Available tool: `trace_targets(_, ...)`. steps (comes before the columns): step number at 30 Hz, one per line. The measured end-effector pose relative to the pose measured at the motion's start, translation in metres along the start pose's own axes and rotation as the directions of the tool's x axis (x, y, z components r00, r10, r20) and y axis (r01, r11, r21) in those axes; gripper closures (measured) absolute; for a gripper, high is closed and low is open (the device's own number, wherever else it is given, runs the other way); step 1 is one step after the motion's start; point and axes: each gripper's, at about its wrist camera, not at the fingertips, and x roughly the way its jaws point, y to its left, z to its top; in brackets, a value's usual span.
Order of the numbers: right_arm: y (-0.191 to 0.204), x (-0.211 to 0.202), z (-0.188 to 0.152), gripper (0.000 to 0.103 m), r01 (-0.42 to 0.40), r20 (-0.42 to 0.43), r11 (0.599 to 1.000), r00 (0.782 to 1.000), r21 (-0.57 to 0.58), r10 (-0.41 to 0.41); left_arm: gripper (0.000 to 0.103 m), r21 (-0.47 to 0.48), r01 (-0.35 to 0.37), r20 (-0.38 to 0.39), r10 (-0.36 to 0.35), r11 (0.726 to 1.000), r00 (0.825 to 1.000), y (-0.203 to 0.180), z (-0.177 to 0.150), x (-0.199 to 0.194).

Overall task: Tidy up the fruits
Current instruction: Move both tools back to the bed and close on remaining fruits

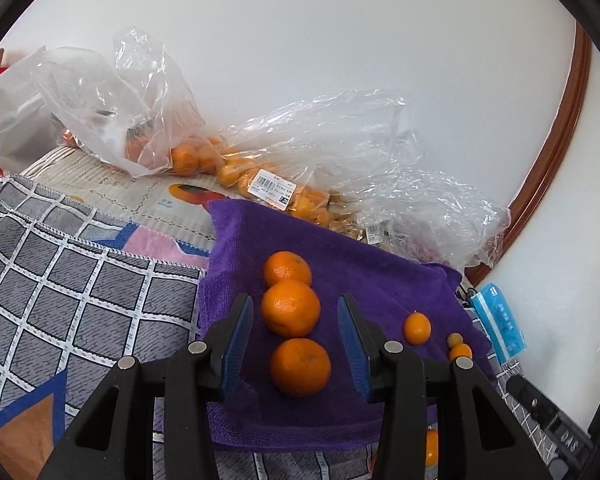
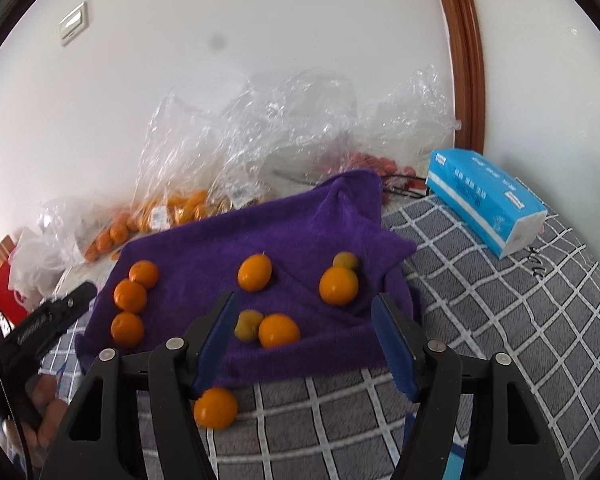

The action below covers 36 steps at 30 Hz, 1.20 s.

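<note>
From the left wrist, the left gripper (image 1: 296, 334) stands wide open over the purple towel (image 1: 364, 280), holding nothing. Three round, glossy oranges (image 1: 290, 308) lie in a touching row on the towel, between the blue fingers. A smaller orange fruit (image 1: 417, 328) sits on the towel, off to the right.

From the right wrist, the right gripper (image 2: 304, 334) is also spread wide and empty. Small orange and yellowish fruits (image 2: 279, 330) dot the towel; one orange fruit (image 2: 215, 407) rests off the towel on the checked cloth (image 2: 500, 320).

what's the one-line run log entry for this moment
left gripper: open over tangerine row | right gripper: open, empty | purple towel: fruit loose | one fruit off towel
</note>
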Motion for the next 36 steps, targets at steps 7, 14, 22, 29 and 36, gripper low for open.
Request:
trace_targets(7, 0.025, 0.003, -0.034, 0.054, -0.080, -0.097, 0.995, 0.992, -0.052, 0.075, 0.055, 0.055, -0.044, 0.013, 0.043, 0.998, 0.999, -0.007, 0.009, -0.017)
trace_targets(14, 0.049, 0.017, -0.049, 0.055, -0.104, -0.155, 0.990, 0.984, -0.094, 0.088, 0.052, 0.126, -0.111, -0.028, 0.116, 0.986, 0.993, 0.000, 0.001, -0.054)
trace_targets(22, 0.053, 0.036, -0.056, 0.070, -0.068, -0.213, 0.993, 0.976, -0.093, 0.047, 0.052, 0.189, -0.113, -0.166, 0.145, 0.975, 0.975, 0.016, -0.033, -0.061)
trace_targets(29, 0.017, 0.008, -0.056, 0.070, 0.004, -0.136, 0.993, 0.991, -0.118, -0.020, 0.052, 0.328, -0.046, -0.262, 0.138, 0.944, 0.955, -0.013, -0.069, -0.047)
trace_targets(36, -0.033, -0.003, -0.055, 0.070, 0.040, -0.093, 0.997, 0.995, -0.073, -0.047, 0.052, 0.293, -0.003, -0.307, 0.097, 0.956, 0.947, -0.043, -0.082, -0.034)
